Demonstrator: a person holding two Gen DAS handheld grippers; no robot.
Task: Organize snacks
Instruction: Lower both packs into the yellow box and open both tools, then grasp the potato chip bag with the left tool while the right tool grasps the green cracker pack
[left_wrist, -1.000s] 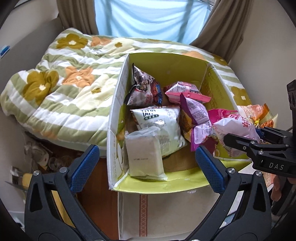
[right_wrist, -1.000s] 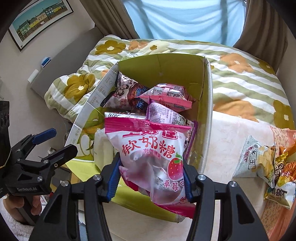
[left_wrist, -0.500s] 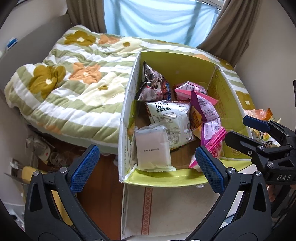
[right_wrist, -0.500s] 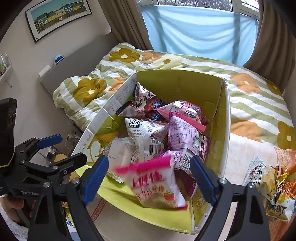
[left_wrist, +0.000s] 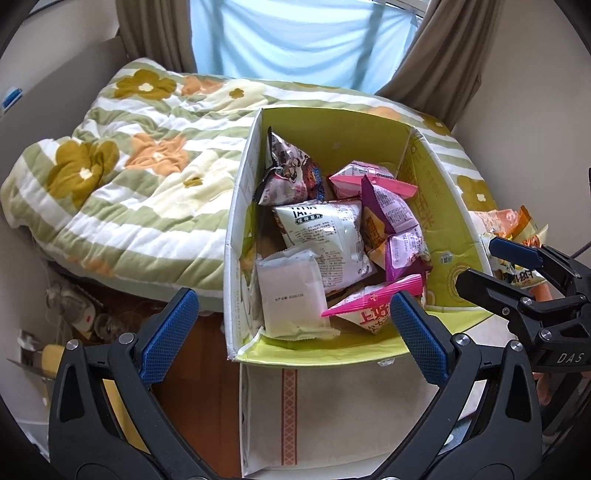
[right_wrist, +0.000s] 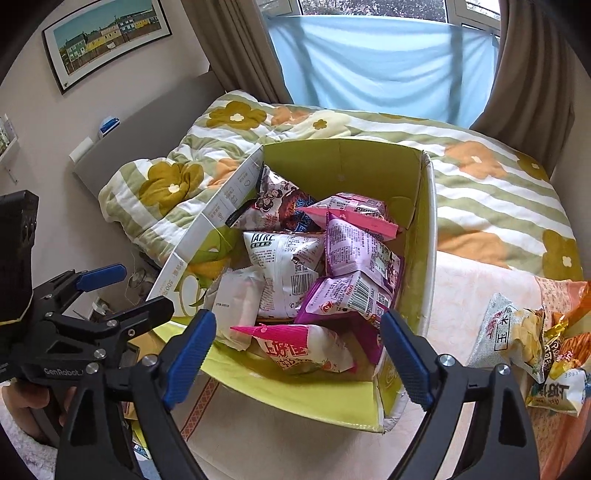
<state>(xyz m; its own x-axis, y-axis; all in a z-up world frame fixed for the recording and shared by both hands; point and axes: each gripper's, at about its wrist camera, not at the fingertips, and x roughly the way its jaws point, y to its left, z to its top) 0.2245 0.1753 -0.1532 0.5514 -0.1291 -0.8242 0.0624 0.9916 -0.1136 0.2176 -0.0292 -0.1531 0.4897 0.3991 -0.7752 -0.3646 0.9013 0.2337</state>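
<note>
A yellow-green cardboard box (left_wrist: 439, 229) (right_wrist: 428, 229) holds several snack bags. The pink strawberry candy bag (left_wrist: 369, 310) (right_wrist: 303, 347) lies at the box's near end, beside a plain white packet (left_wrist: 291, 295) (right_wrist: 236, 299). My right gripper (right_wrist: 299, 354) is open and empty just above the box's near edge; it also shows at the right of the left wrist view (left_wrist: 495, 266). My left gripper (left_wrist: 291, 332) is open and empty over the box's near left corner; it shows at the left of the right wrist view (right_wrist: 129, 288).
Loose snack bags (right_wrist: 517, 332) lie on the pale cloth right of the box. A flowered quilt (left_wrist: 129, 177) covers the bed behind and left. A white storage box (left_wrist: 332, 413) stands under the cardboard box. Clutter lies on the floor (left_wrist: 74, 310) at left.
My right gripper opened and let go of the pink candy bag, which dropped into the near end of the box. Both grippers pulled back a little.
</note>
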